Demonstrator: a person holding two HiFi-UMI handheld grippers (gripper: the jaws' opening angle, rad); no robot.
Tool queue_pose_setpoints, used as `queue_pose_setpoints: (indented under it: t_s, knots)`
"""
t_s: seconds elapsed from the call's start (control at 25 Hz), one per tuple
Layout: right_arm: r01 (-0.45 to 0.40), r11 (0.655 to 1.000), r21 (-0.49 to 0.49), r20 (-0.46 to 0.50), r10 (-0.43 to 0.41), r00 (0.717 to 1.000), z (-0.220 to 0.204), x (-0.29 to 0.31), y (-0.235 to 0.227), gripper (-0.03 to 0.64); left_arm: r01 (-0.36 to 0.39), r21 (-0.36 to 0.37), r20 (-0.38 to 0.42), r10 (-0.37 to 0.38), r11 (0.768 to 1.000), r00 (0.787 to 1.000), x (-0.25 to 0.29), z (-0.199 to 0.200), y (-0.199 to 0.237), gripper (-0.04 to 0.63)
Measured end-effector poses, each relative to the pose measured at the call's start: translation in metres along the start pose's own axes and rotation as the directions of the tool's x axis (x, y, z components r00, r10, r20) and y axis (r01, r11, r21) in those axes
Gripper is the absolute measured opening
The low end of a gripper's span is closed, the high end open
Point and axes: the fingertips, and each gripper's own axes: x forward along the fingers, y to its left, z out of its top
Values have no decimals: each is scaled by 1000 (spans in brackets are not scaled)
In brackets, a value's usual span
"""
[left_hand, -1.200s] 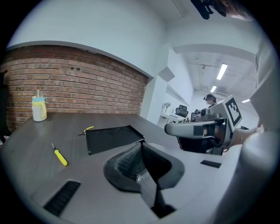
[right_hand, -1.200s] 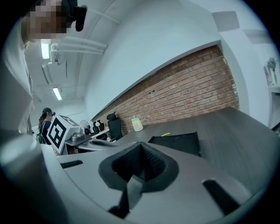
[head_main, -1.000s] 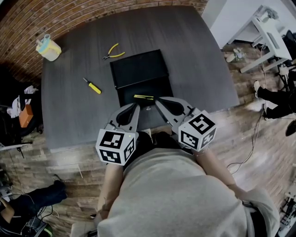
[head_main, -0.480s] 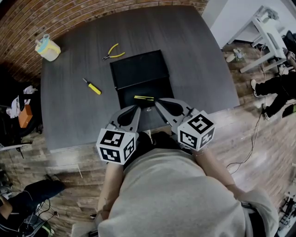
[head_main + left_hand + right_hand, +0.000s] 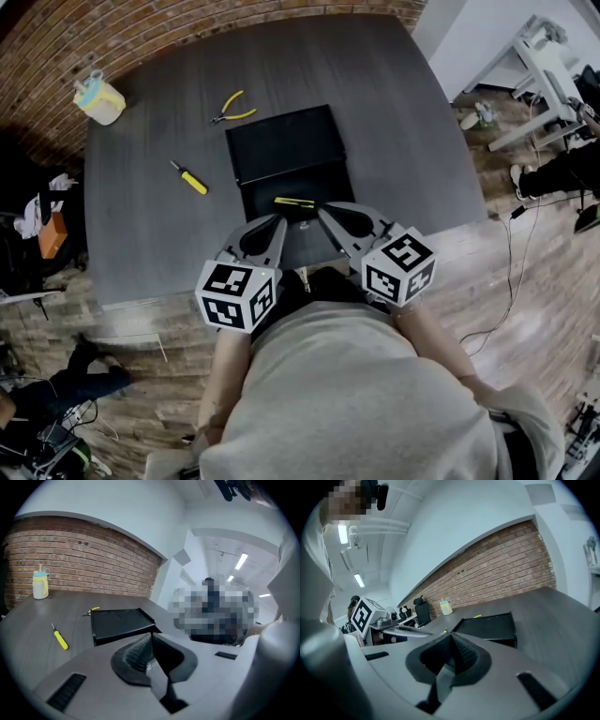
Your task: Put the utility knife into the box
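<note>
- both grippers are closed on nothing: left gripper point(image 5: 278, 218) and right gripper point(image 5: 322, 208) sit side by side at the table's point(image 5: 403, 122) near edge
- utility knife point(image 5: 293, 202) lies in the near half of the open black box point(image 5: 281, 141), just ahead of the gripper tips
- yellow screwdriver point(image 5: 190, 178) and pliers point(image 5: 232, 106) lie outside the box

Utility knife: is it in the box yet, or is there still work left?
Done, it seems: the utility knife lies inside the open box. In hand: nothing; the left gripper and right gripper are both shut and empty, short of the box. Left: little, perhaps shutting the lid.
</note>
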Motion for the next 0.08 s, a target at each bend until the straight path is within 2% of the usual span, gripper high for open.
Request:
queue_pose_setpoints:
  t_s: [0.08]
  knots:
    - [2,1000,12,2,-2,1000,0,0,-1,8,-2,-3,-2,2,1000,1000,0,0,1,26]
